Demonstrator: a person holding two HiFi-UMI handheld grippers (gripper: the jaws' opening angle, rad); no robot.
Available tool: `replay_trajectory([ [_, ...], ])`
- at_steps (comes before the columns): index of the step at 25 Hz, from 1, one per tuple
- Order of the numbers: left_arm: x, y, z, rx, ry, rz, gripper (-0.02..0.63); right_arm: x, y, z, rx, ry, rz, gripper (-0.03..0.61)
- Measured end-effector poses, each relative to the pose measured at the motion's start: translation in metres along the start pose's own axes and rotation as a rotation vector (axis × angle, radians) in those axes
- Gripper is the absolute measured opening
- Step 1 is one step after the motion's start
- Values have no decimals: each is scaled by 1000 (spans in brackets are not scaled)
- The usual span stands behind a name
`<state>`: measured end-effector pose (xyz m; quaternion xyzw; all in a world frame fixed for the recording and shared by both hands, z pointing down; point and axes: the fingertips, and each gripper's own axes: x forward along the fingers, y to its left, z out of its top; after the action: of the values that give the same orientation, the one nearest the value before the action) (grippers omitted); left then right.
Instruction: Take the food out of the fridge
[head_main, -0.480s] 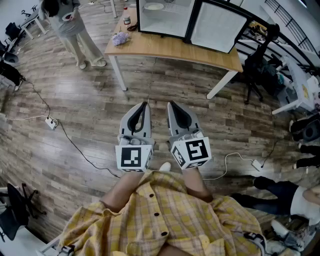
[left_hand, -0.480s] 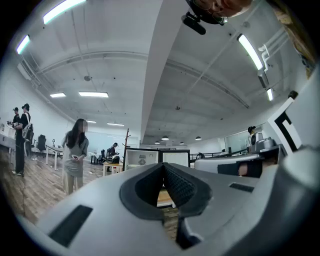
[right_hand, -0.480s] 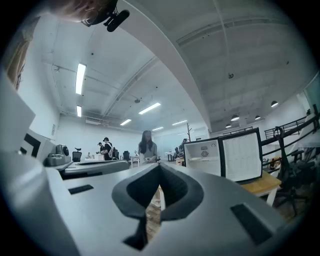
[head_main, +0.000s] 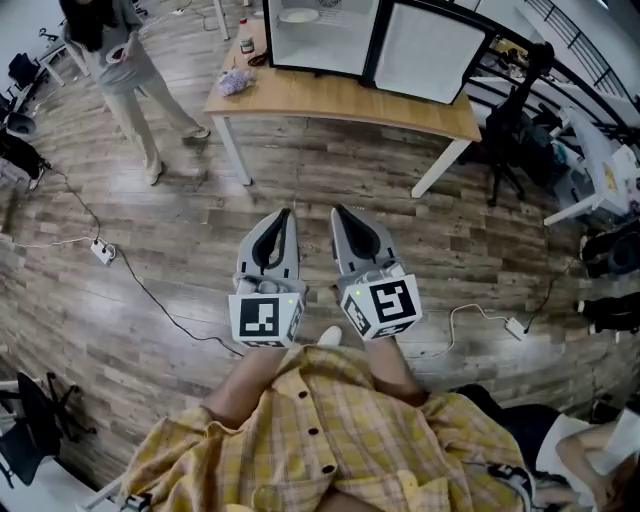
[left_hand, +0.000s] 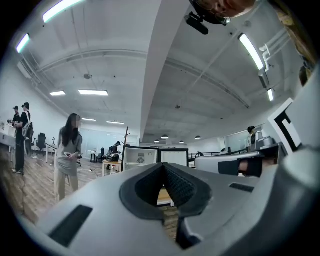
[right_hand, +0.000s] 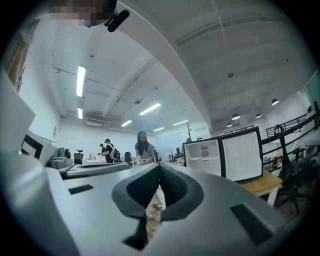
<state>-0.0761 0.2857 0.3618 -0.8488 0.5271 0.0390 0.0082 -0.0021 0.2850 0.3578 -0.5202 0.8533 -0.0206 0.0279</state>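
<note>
Both tools are clenched and empty: the left tool (head_main: 286, 214) and the right tool (head_main: 338, 212) are held level, side by side, close in front of the person's body, with their jaws pressed together on nothing. The fridge (head_main: 318, 35) stands well apart from them on the wooden table (head_main: 340, 100), with its door (head_main: 432, 55) swung open to the right. On a shelf inside there is a pale round thing (head_main: 301, 15), probably the food on a dish, but it is too small to tell more. If it is a dish, I judge it stiff, light and smooth, so rather slippery. The best hold would be on its near rim, keeping it flat so that nothing slides off. First the person must come near to the table.
</note>
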Motion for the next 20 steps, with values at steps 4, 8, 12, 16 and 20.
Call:
replay_trajectory([
  [4, 2, -14, 1, -3, -2, 5, 9, -11, -9, 0, -15, -1, 1, 8],
  [8, 4, -26, 3, 16, -9, 16, 8, -18, -12, -2, -40, 3, 24, 8],
  [12, 6, -34, 1, 29, -5, 36, 8, -22, -22, -5, -24, -2, 36, 8],
  [16, 8, -34, -7, 33, 8, 56, 9, -22, -33, -12, -2, 9, 33, 8],
  [20, 20, -31, -12, 30, 4, 61, 8, -15, -42, -20, 1, 22, 35, 7],
])
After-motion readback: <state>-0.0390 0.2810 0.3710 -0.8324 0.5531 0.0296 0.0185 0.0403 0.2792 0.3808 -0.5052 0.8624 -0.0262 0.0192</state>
